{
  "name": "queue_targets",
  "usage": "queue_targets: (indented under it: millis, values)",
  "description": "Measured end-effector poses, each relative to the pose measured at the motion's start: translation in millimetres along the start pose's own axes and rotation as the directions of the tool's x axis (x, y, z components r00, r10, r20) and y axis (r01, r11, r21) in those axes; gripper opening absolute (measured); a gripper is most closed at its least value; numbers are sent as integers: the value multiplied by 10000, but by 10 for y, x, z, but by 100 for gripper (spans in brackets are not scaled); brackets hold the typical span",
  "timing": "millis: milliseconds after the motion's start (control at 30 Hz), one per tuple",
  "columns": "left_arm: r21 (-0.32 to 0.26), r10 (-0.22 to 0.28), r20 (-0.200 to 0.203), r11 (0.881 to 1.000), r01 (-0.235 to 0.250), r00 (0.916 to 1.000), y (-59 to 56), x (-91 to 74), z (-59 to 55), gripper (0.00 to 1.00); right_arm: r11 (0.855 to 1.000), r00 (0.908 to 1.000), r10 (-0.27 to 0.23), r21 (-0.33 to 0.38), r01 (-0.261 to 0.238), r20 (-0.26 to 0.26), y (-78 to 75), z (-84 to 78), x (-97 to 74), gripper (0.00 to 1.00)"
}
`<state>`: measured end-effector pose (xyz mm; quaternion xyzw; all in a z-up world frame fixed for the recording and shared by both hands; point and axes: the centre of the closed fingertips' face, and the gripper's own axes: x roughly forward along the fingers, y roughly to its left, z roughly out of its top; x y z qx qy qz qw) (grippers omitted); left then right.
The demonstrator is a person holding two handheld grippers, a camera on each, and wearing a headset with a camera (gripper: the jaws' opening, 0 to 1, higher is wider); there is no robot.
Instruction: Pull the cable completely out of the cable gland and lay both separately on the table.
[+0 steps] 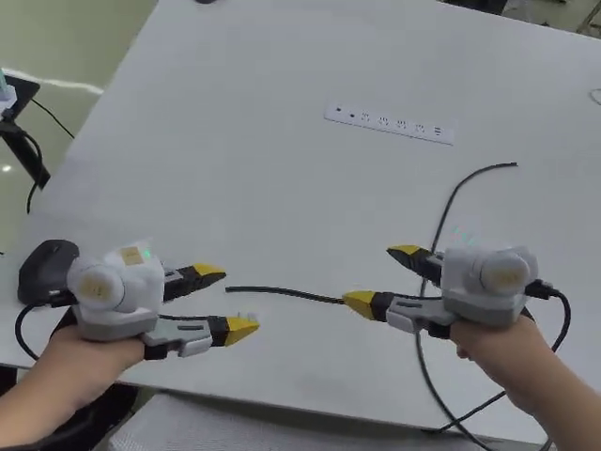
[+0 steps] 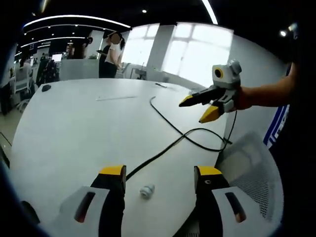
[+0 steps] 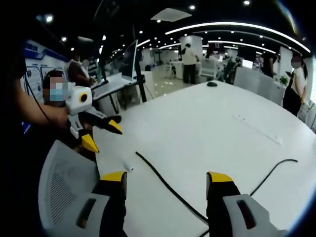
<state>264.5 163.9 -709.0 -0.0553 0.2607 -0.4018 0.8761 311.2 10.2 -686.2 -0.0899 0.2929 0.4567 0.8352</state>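
Cable, black, lies loose on the white table. One end points toward the left tongs. From there the cable runs under the right tongs, then curves up across the table to its other end. A further length loops past the near table edge.

Cable gland is a small white part. It lies on the table near the near edge, free of the cable. In the left gripper view it sits just beside the cable and does not touch it, low between the yellow tips of the left tongs. In the right gripper view the cable gland lies close to the cable end.

Left tongs: jaws spread wide, nothing gripped. They are held above the table edge and point toward the right tongs.

Right tongs: jaws spread wide, nothing gripped. They hang over the middle run of the cable and face the left tongs. The two tongs are apart, tips toward each other.

Power strip, white, lies flat farther back on the table, well apart from the cable gland. Mesh chair, white, stands at the near table edge.
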Motion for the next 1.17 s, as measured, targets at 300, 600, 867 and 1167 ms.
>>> queue_targets:
  millis: [300, 600, 867, 1167]
  values:
    - [-470, 238, 219, 9986, -227, 9995, -14, -175, 93, 71, 9932, 9963, -283, 1148, 189, 808, 29, -156, -393, 78]
    - [-654, 567, 161, 9963, -556, 9983, -58, -309, 54, 81, 9835, 9895, -535, 1784, 290, 1344, 124, -278, -702, 87]
    - [-772, 812, 225, 9939, -792, 9964, -135, -376, 14, 86, 9785, 9899, -629, 2032, 361, 1274, 202, -451, -813, 89]
    - [-579, 1111, 315, 9923, -1092, 9933, -149, -420, 23, 90, 9796, 9922, -526, 1986, 292, 1134, 229, -539, -832, 91]
